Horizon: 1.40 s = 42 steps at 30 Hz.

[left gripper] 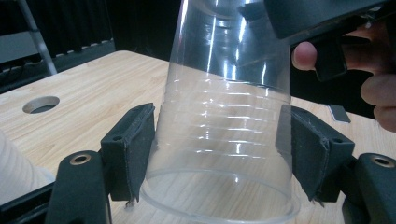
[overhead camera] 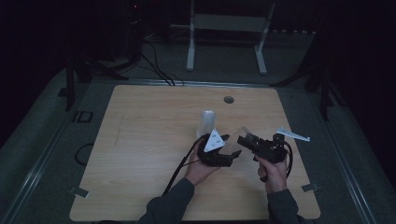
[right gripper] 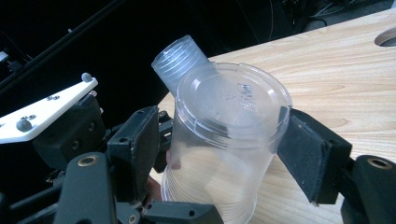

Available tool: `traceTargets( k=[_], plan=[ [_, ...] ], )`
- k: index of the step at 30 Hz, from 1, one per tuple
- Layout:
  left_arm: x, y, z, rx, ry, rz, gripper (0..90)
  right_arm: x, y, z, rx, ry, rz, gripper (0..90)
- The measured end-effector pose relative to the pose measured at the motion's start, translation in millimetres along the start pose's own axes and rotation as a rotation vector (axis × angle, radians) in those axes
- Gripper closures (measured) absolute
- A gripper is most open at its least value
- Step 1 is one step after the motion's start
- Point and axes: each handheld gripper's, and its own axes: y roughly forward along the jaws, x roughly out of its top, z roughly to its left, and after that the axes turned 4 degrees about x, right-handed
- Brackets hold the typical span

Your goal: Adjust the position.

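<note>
Both grippers, left (overhead camera: 232, 145) and right (overhead camera: 243, 140), pinch one clear cup (left gripper: 224, 126): thin, slick, crushable, so I squeeze lightly at the ribbed wall.

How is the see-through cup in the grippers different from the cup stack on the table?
The clear cup is one cup, held tipped between the left gripper and right gripper; the cup stack is several, standing upright on the table, untouched. The clear cup looks glassy; the cup stack looks cloudy white. Both are tapered plastic.

Overhead looks down; both gripper views — close — share the clear cup (left gripper: 224, 126).
</note>
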Motion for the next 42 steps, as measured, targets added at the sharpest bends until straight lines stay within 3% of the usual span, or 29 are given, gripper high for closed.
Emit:
traceTargets(
  k=[21, 25, 33, 42],
  plan=[
    [-1.0, -11.9, 9.2, 0.015, 0.013, 0.009, 29.1, -5.8, -10.8, -3.1, -0.013, -0.035, 0.050, 32.6],
    [-1.5, -13.8, 10.4, 0.015, 0.017, 0.013, 29.1, -6.8, -10.6, -2.7, -0.016, -0.059, 0.080, 33.0],
    [-2.4, -18.1, 12.3, 0.009, 0.022, 0.017, 29.1, -8.0, -5.3, 4.1, -0.084, -0.165, 0.166, 33.2],
    [-3.9, -22.6, 15.1, 0.000, 0.030, 0.026, 29.1, -6.0, -7.1, 5.9, -0.118, -0.209, 0.203, 33.4]
  ],
)
